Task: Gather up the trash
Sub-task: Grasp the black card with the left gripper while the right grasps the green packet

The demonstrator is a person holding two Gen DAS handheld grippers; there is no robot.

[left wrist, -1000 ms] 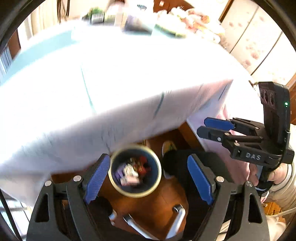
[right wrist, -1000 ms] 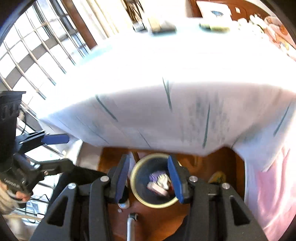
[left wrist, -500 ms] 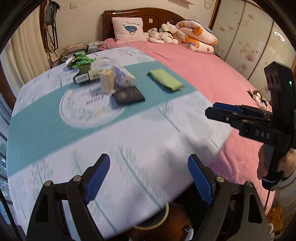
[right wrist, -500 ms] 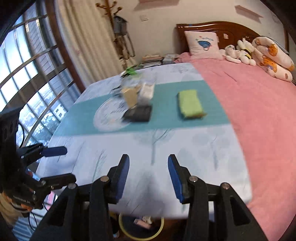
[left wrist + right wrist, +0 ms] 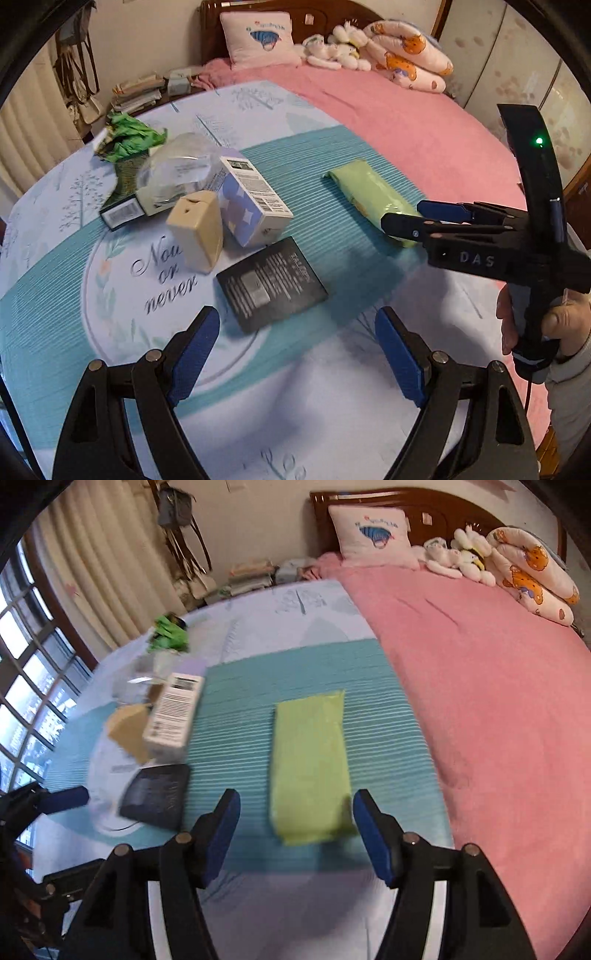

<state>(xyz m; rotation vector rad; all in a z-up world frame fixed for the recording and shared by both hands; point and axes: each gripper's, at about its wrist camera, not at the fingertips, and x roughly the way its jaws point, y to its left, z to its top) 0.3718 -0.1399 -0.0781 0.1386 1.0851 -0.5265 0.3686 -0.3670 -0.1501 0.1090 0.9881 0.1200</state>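
**Both grippers poised over the litter on the bed**

The trash lies scattered on a patterned blue-and-teal cloth (image 5: 332, 424) spread over the pink bed (image 5: 424, 122). A flat green packet (image 5: 310, 768) sits just ahead of the right gripper (image 5: 295, 823), lined up with the gap between its fingers (image 5: 221, 830) and reaching back to that gap without being touched. Those fingers have just been opening; they stand apart now with nothing gripped between them.

Ahead of the left gripper (image 5: 295, 354), just beyond its fingers (image 5: 192, 354) and a little left of centre, lies a flat black packet (image 5: 271, 284). The left fingers are spread wide and hold nothing. Farther ahead and to their left stands a small beige box (image 5: 197, 230), touching a white-and-lilac carton (image 5: 251, 203) tipped on its side. Behind these are a clear plastic container (image 5: 181, 170), a dark box with a barcode end (image 5: 120, 206) and, farthest off, a crumpled green wrapper (image 5: 129, 136).

From the left wrist view the right gripper comes in from the right side, held by a hand (image 5: 554, 325) in a light sleeve, with its fingertips over the near end of the green packet.

At the head of the bed are a white pillow (image 5: 258, 37), soft toys (image 5: 336, 55) and a rolled quilt (image 5: 406, 59).
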